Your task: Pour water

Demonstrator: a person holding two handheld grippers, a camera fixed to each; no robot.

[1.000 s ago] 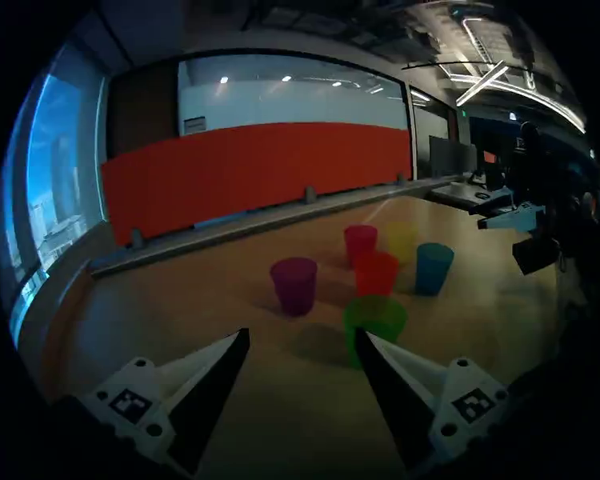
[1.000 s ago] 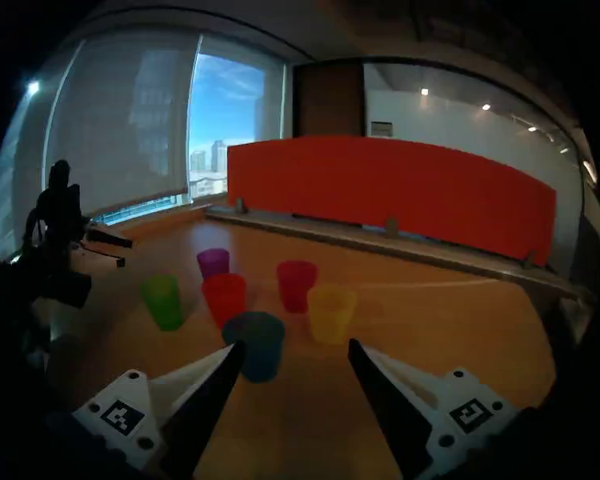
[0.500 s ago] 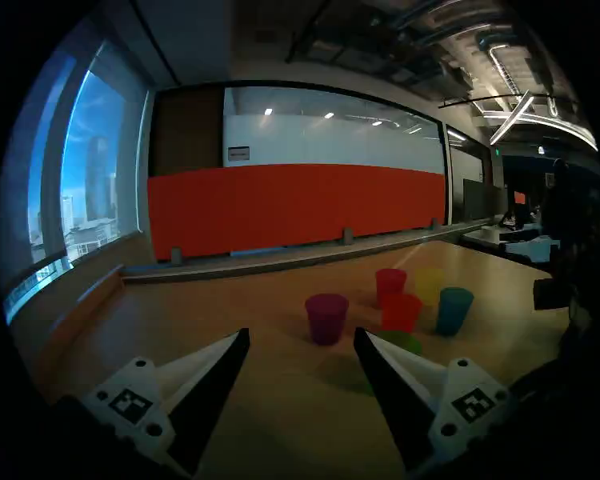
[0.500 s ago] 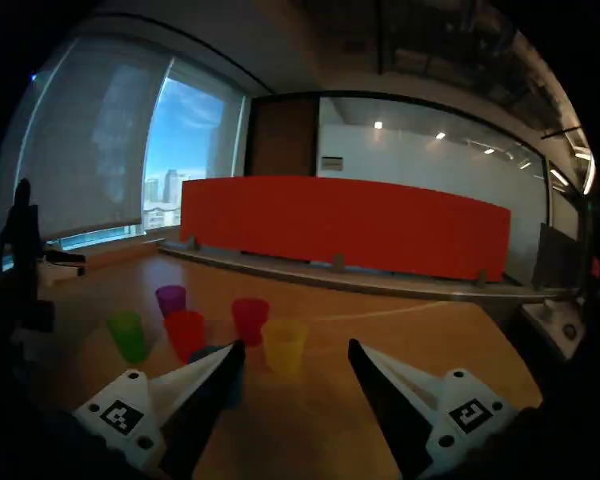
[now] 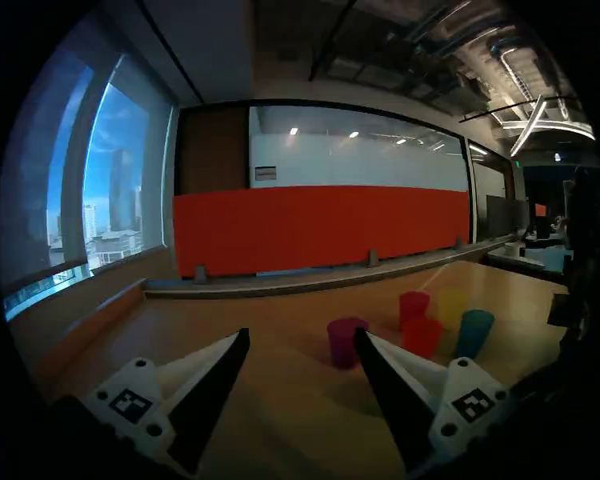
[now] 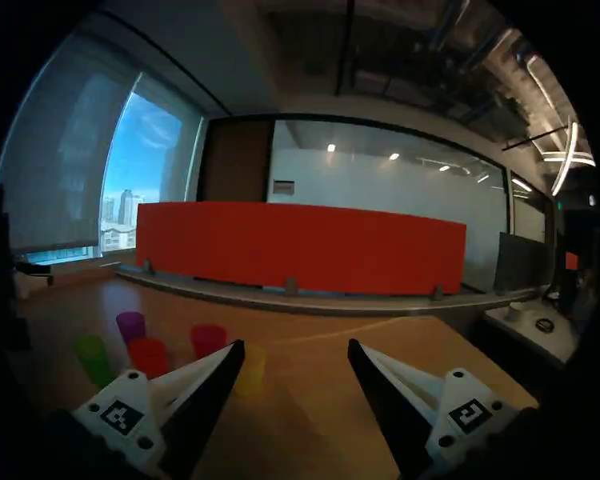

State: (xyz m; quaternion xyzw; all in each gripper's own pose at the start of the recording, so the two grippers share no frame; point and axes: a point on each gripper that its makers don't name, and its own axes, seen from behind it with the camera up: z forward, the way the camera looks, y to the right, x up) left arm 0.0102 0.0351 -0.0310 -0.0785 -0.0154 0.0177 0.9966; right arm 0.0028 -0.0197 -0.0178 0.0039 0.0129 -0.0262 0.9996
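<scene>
Right claw (image 6: 296,346) tilted up, yellow cup (image 6: 254,370) half hidden

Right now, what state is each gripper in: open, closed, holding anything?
Left gripper: open, jaws wide apart, holding nothing.
Right gripper: open, jaws wide apart, holding nothing.

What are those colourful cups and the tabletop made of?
The purple cup and teal cup look like tinted, translucent plastic: uniform colour, thin walls. The table seems smooth wood or veneer, by its warm brown sheen; I can't tell which.
</scene>
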